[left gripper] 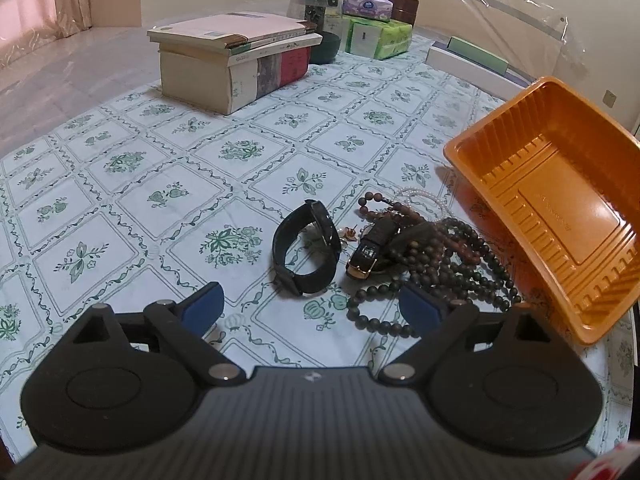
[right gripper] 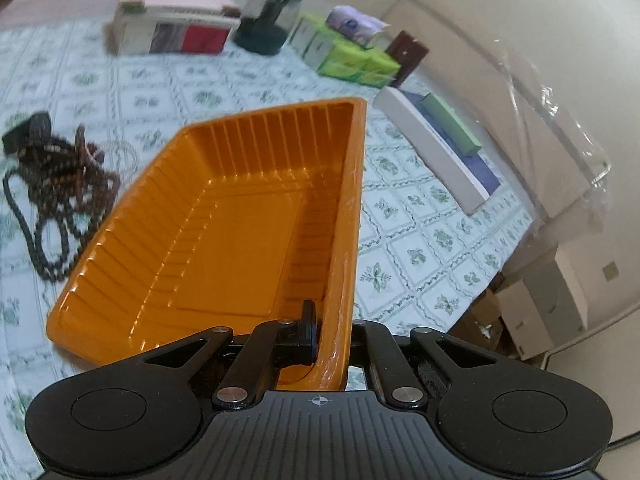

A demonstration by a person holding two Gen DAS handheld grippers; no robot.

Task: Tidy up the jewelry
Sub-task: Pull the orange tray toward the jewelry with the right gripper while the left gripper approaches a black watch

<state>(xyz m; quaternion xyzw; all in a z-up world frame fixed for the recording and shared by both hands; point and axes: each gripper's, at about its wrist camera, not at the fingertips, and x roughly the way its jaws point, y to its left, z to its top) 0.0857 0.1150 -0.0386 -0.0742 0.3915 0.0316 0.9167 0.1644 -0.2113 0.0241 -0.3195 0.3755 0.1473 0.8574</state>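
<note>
An orange plastic tray (right gripper: 224, 240) hangs tilted above the table, my right gripper (right gripper: 334, 332) shut on its near right rim. In the left wrist view the same orange tray (left gripper: 560, 216) tips over a tangle of dark bead strings (left gripper: 448, 264). A black watch (left gripper: 306, 254) lies on its side left of the beads, with a gold-buckled strap (left gripper: 366, 258) and a pearl strand (left gripper: 420, 196) beside them. My left gripper (left gripper: 310, 308) stands open just short of the watch, nothing between its blue pads. The bead strings (right gripper: 60, 200) also show left of the tray in the right wrist view.
A stack of books (left gripper: 236, 60), a dark jar (left gripper: 318, 20) and tissue packs (left gripper: 376, 28) stand at the far end of the flowered tablecloth (left gripper: 140, 200). A flat white box (right gripper: 432, 152) lies by the wall on the right. Cardboard boxes (right gripper: 536, 312) sit past the table's right edge.
</note>
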